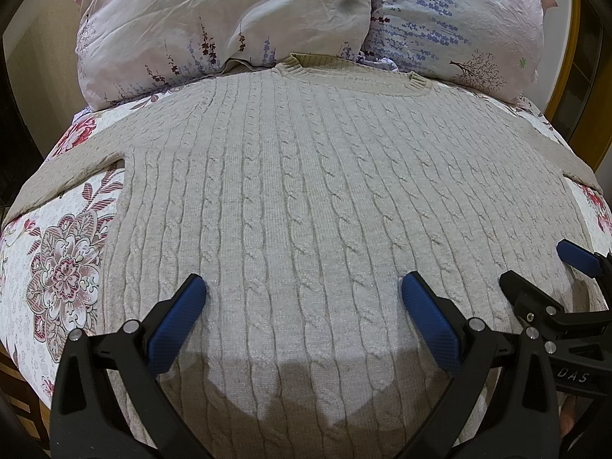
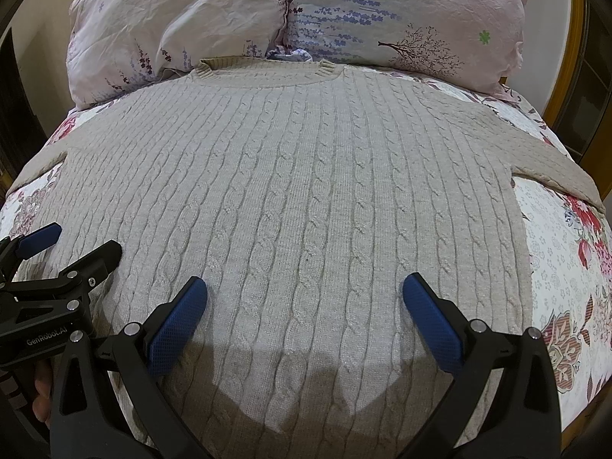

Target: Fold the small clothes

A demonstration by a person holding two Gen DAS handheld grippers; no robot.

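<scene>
Sweater spread flat, both grippers above its lower half

The beige sweater (image 1: 306,191) lay front-up on the floral bedspread (image 1: 57,260), collar against two pillows (image 1: 214,26). The left gripper (image 1: 304,294) and right gripper (image 2: 305,294) hovered side by side, jaws wide apart, holding nothing.

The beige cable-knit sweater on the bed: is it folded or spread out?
Spread out. The sweater lies flat on the floral bedspread, both sleeves extended sideways, collar toward the pillows.
</scene>
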